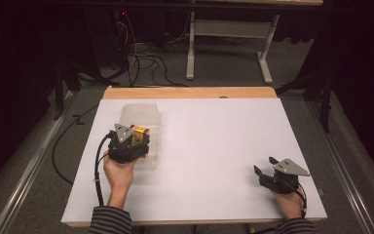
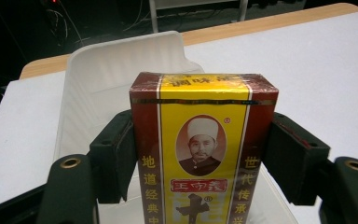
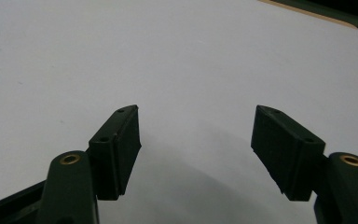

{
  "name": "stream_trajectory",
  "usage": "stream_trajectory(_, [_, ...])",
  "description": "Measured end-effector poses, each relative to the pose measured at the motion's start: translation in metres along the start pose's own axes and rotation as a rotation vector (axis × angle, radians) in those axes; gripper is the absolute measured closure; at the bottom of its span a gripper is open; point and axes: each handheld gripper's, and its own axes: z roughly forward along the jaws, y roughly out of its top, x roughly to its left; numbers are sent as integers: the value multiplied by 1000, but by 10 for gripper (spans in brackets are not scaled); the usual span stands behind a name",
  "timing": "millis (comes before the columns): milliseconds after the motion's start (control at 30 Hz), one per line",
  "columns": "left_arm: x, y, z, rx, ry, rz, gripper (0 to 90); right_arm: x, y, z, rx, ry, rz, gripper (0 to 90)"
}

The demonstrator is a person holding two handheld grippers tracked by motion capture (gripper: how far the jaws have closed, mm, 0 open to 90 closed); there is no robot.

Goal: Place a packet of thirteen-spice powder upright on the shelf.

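We find the left gripper (image 1: 135, 141) near the desk's left edge, about midway between its near and far edges, clamped on a red-and-yellow carton (image 2: 204, 149). In the left gripper view the pads (image 2: 121, 154) press flat on the carton's two narrow red sides, and its printed face is toward the camera.

The carton hangs over a clear plastic tray (image 1: 141, 117) that lies toward the far-left corner of the white desk (image 1: 224, 146). We cannot tell whether its lower end touches the tray floor; that end is out of frame.

Handling, as we judge it: a thin card box with a glossy wrap, probably light, stiff along its edges but easy to dent on the broad faces. The wrap looks slippery, so a grip across the narrow sides, as now, seems the sound one; squeezing the broad faces would risk crushing it.

Orientation: the long axis runs along the jaws, away from the hand, with the top flap at the far end, toward the tray's far wall. The print reads upright in the gripper's own view.

The right gripper (image 1: 264, 171) rests near the near-right corner of the desk, jaws spread wide with nothing between them, over bare white surface.
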Motion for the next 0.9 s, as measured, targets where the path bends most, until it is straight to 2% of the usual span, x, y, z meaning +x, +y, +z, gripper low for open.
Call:
stream_trajectory(300, [-1, -6, -1, 4, -3, 4, 326, 0, 0, 0, 5, -1, -1, 331])
stream_trajectory(500, [-2, -12, 2, 24, -4, 4, 326, 0, 0, 0, 0, 0, -1, 330])
stream_trajectory(900, [-3, -19, -3, 15, 2, 7, 315, 0, 0, 0, 2, 0, -3, 330])
